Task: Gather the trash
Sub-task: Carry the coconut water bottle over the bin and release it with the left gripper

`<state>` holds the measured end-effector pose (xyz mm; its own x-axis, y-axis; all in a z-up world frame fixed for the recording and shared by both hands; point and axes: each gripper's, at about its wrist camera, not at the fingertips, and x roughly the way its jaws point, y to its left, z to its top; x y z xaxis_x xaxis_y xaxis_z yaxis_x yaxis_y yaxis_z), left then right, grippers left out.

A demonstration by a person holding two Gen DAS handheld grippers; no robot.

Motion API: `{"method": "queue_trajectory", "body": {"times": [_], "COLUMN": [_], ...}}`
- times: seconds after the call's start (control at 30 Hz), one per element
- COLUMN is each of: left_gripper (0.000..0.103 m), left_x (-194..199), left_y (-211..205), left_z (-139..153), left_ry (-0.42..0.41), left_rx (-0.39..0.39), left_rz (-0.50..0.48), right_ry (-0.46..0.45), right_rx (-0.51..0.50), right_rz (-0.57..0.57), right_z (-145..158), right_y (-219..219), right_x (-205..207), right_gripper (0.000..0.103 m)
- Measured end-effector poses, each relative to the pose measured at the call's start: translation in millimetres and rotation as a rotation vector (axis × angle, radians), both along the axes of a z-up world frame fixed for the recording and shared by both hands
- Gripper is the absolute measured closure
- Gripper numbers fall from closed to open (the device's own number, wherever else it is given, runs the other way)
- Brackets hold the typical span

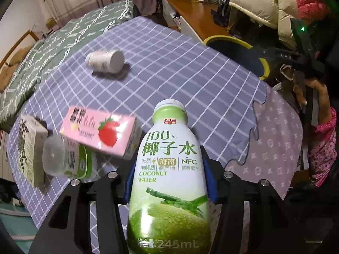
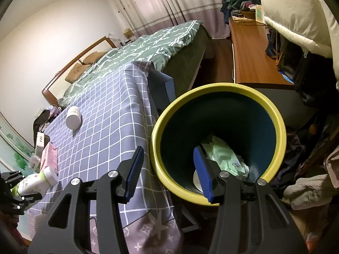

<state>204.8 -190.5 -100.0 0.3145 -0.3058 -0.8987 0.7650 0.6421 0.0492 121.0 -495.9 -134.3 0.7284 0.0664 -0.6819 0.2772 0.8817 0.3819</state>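
Note:
My left gripper (image 1: 169,160) is shut on a white and green coconut water bottle (image 1: 169,201), its blue pads pressing both sides of the body. The bottle is held above the checked tablecloth (image 1: 180,74), cap pointing away. Still lying on the cloth are a white jar on its side (image 1: 106,60), a pink strawberry carton (image 1: 99,131), a clear plastic bottle (image 1: 65,158) and a white and green carton (image 1: 29,148). My right gripper (image 2: 167,158) is open and empty, one finger over the table corner, the other over the mouth of the yellow-rimmed bin (image 2: 218,86).
The bin stands off the table's right side and holds crumpled green and white paper (image 2: 224,156). A bed with a green cover (image 2: 137,48) lies beyond the table. A wooden desk (image 2: 252,59) and piled clothes are at the right. A person's hand (image 1: 313,93) shows at the right.

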Motion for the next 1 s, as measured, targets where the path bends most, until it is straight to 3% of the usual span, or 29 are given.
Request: {"method": "queue_trajectory", "body": {"times": [0.27,0.57,0.77,1.0], "left_gripper": [0.051,0.051,0.051,0.051], "left_x": [0.0,4.0,11.1,22.5], "left_y": [-40.6,-147.2,-235.4,-312.1], "left_z": [19.9,29.6,19.3,-11.5], "left_ry": [-0.041,-0.061,-0.057,-0.046], "left_rx": [-0.029,-0.045,-0.03,-0.008], "left_rz": [-0.056,-0.21,-0.302,-0.338], "right_ry": [-0.036,-0.057,-0.064,-0.053], "right_rx": [0.015,-0.012,0.006,0.021], "right_rz": [-0.033,-0.084,-0.109,-0.142], "right_z": [4.8,9.9,4.8,1.1], "right_y": [-21.3,-45.1,-61.9,-75.7], "right_x": [-19.8,-50.3,-68.4,-80.6], "right_gripper": [0.056,0.056,0.056,0.056]}}
